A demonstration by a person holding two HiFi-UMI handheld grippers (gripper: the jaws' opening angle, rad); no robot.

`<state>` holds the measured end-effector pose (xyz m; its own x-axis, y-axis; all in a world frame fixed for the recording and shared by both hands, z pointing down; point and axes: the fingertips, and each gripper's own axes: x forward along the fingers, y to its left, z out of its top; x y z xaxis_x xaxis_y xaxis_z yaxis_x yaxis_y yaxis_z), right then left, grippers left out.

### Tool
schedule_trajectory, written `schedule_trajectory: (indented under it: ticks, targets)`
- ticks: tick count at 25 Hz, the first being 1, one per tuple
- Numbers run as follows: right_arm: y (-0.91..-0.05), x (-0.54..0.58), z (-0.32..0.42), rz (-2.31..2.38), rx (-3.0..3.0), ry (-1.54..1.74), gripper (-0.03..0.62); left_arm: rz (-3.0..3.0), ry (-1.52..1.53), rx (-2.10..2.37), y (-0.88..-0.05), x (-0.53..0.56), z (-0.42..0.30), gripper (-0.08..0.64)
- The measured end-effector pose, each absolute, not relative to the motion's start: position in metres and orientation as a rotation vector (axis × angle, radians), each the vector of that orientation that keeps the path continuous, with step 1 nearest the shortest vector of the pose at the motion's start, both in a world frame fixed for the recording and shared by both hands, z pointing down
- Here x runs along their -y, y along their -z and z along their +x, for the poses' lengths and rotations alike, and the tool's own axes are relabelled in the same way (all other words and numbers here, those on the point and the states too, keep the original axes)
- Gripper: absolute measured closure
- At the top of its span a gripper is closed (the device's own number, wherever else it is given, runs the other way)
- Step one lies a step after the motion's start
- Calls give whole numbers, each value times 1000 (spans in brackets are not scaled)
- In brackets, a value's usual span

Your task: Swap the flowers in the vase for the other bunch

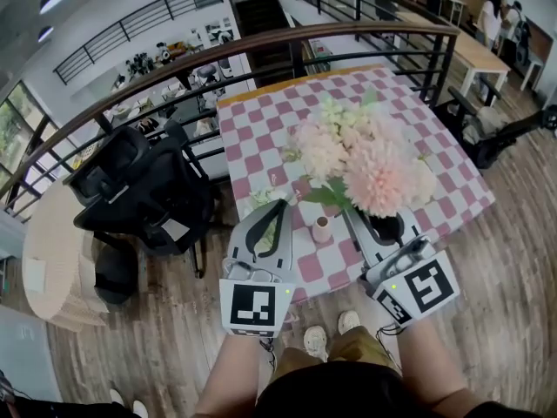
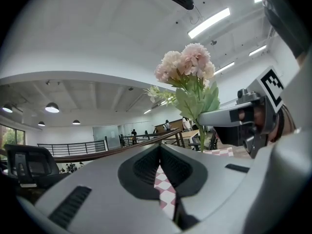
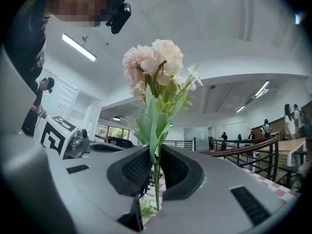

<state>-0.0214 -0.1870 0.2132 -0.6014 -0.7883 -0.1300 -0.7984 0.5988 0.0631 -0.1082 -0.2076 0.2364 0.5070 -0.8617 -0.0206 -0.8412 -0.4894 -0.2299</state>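
Note:
My right gripper (image 1: 353, 214) is shut on the green stems of a bunch of pink and cream flowers (image 1: 361, 159), held upright above the near edge of the pink checked table (image 1: 261, 138). In the right gripper view the stems pass between the jaws (image 3: 156, 155) and the blooms (image 3: 153, 62) stand above. A small pink vase (image 1: 321, 229) stands with nothing in it between the two grippers. My left gripper (image 1: 280, 207) is shut with nothing in it, jaws (image 2: 159, 152) level. A pale white-green sprig (image 1: 264, 197) lies by its tip. The left gripper view shows the held bunch (image 2: 187, 65).
A black office chair (image 1: 139, 190) stands left of the table. A curved black railing (image 1: 261, 46) runs behind it. Another dark chair (image 1: 487, 129) sits at the right. People (image 1: 496, 11) stand at a wooden table far back right.

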Motion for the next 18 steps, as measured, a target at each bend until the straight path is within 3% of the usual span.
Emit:
schedule_trajectory:
  ticks: [18]
  targets:
    - [-226, 218, -15, -1240, -2820, -128, 531, -2505, 151, -1531, -242, 232, -89, 551]
